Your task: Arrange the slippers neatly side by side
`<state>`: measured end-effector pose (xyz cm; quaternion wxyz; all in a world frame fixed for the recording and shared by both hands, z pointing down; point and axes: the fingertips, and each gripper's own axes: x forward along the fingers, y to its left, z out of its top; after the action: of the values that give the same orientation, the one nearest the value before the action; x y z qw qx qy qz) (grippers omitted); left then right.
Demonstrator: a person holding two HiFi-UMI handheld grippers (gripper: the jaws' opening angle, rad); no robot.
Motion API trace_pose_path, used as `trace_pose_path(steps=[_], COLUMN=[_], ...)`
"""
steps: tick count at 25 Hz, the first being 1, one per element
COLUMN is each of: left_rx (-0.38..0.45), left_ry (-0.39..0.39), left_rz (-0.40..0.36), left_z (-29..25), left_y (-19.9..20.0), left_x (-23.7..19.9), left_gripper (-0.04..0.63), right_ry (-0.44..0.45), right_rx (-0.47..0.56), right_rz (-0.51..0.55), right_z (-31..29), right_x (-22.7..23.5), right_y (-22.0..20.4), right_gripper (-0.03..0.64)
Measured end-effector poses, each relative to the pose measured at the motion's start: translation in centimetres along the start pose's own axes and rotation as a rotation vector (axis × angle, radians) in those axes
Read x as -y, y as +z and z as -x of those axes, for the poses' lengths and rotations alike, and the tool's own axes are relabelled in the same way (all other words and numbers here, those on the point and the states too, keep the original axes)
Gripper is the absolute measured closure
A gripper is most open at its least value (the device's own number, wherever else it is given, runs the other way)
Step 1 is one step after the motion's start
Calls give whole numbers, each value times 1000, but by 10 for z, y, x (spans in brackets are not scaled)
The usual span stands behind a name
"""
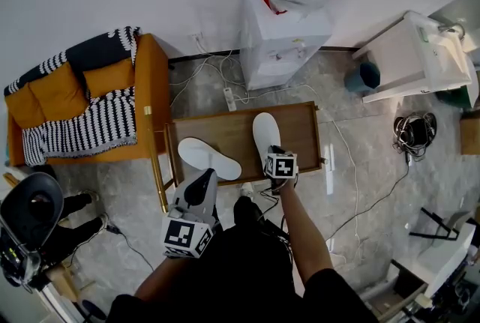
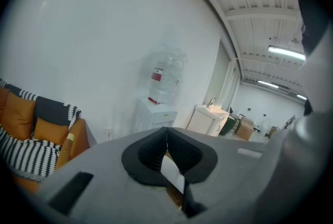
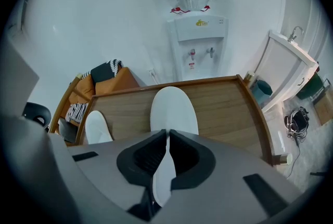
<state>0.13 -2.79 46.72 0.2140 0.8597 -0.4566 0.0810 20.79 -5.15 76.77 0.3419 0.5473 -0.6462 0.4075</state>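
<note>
slippers: two white, thin, flat ones, both on the table (image 1: 301, 125)
right slipper (image 3: 173, 108): right of the table's middle, lengthwise, toe toward the table's far edge, heel at its near edge
left slipper (image 1: 206, 154): on the table's left part, askew, one end toward the table's left edge and the other toward its near edge, not parallel to its mate and apart from it
right gripper (image 3: 167, 137): jaws nearly together, pinching the right slipper's thin heel edge, which shows as a white strip between the pads
left gripper (image 2: 167, 137): jaws together on a thin white sliver, judged to be the left slipper's rim; head view places it at that slipper's end nearest the table's near edge
weight: judged very light; one pinch should carry it
stiffness: looks soft and bendy; lifted by one end, the rest would likely droop or fold
surface: smooth wood under a flat sole, so sliding or pivoting on the table should be easy
where to hold: the heel rim, a thin edge the narrow jaws can close over; the broad middle offers no purchase
next need: judged to be swinging the left slipper's far end round until it lies parallel and close beside the right one
risk: a shallow pinch may slip off the soft rim; dragging may curl the sole
</note>
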Motion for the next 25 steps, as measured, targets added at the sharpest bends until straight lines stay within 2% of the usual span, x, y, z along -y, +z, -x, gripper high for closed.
trace_pose_path(steps=[25], left_rx=[-3], left_ry=[33], left_rz=[15], left_z=[10], left_y=[-3], left_x=[-10], left_gripper=[578], right_ry=[-3], right_rx=[-10], right_rz=[-55], right_z=[-15], right_x=[2], right_y=[2], right_gripper=[589])
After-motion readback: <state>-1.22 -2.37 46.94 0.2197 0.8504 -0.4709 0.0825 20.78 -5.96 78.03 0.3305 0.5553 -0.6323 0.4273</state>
